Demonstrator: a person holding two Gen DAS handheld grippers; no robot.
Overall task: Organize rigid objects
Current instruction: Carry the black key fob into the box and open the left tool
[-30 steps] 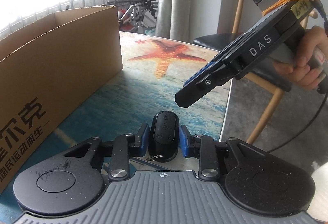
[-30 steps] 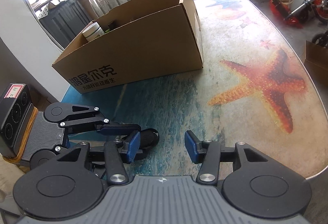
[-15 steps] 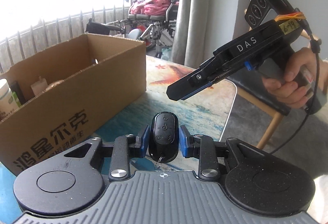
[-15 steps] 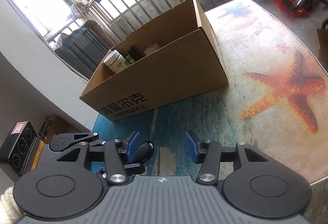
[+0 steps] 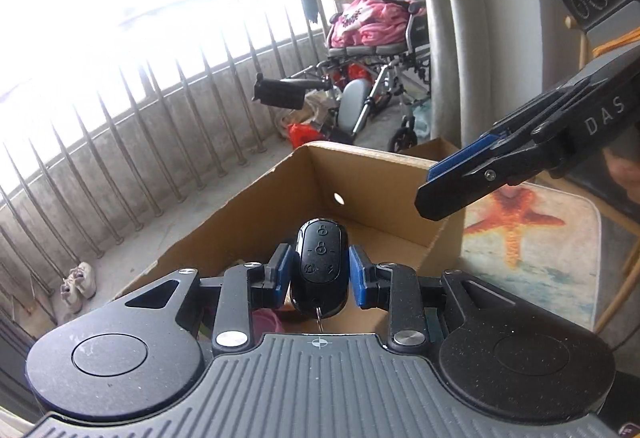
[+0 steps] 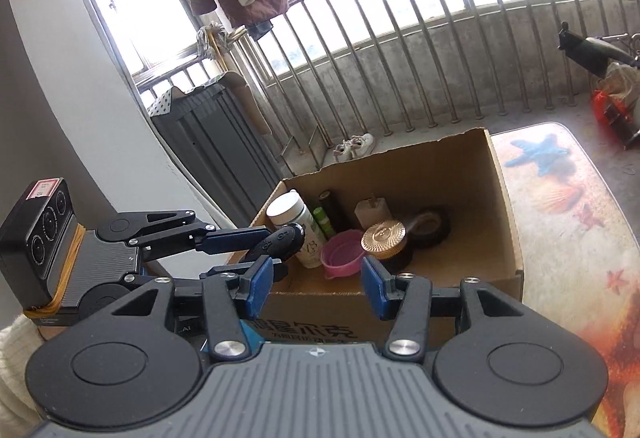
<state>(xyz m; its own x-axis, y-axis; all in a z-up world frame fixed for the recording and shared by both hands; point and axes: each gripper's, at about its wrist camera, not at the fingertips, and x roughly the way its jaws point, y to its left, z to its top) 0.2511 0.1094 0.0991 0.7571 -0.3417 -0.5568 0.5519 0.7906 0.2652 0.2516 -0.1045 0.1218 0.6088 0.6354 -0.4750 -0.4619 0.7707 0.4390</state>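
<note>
Black and glossy, the oval key fob (image 5: 320, 265) sits clamped in the left gripper (image 5: 319, 270) over the brown cardboard box (image 6: 506, 205); the right gripper (image 6: 318, 288) has its jaws half-spread, empty. Beyond, white bottle (image 6: 298, 232), pink cup (image 6: 340, 254) and gold lid (image 6: 383, 236) are already boxed. Only the drop seems left.

both grippers now sit higher than a second ago. the left gripper (image 5: 319, 270) has carried the black key fob (image 5: 320, 265) up off the counter (image 5: 560, 238); beyond its jaws lies the open inside of the cardboard box (image 5: 360, 193), where earlier the starfish print lay under the fob. ahead of the right gripper (image 6: 318, 288) jaws, the box contents now show: a white bottle (image 6: 294, 228), a pink cup (image 6: 342, 254), a gold lid (image 6: 383, 236).
</note>
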